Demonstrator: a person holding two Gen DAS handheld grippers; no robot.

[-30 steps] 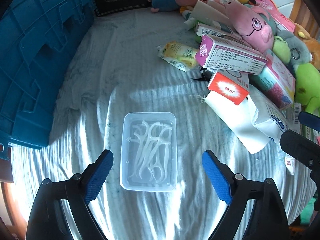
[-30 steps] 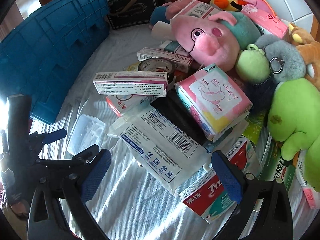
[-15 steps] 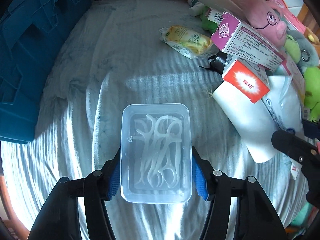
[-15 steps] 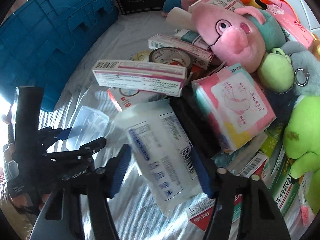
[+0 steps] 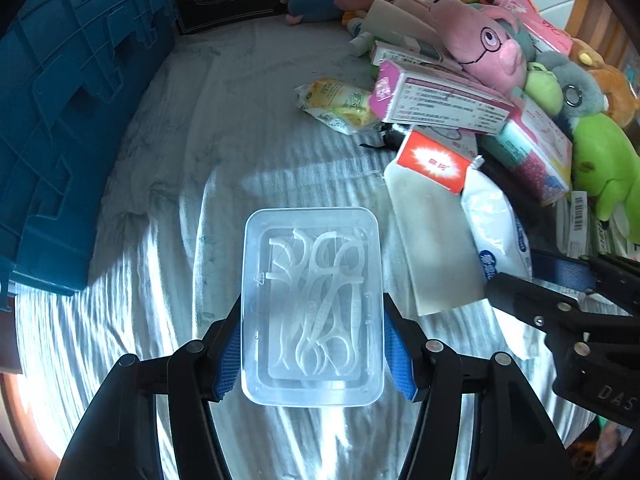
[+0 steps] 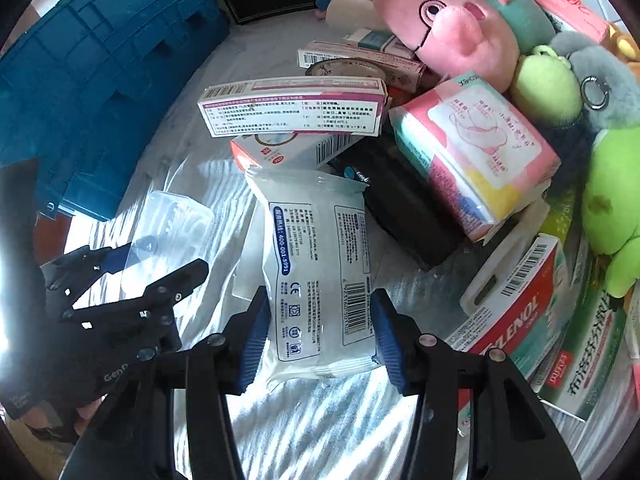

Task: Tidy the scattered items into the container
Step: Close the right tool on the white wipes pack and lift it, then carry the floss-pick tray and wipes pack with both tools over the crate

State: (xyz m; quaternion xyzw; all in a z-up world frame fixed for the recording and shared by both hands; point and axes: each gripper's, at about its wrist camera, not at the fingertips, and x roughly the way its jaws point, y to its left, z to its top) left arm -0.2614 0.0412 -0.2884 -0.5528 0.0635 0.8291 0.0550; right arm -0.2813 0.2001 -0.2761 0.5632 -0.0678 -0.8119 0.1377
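A home bedroom is indicated by the rumpled bed sheet (image 5: 248,128) at centre, plush toys (image 5: 492,46) at upper right, and medicine boxes (image 6: 296,106) piled alongside.

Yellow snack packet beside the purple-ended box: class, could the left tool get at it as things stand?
Probably not yet. The left tool is shut on the floss pick box, so it is occupied. The bedsheet toward the yellow snack packet looks unobstructed.

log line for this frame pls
left gripper: shut on clear floss-pick box | right gripper: shut on white wipes pack | blue crate: not reached
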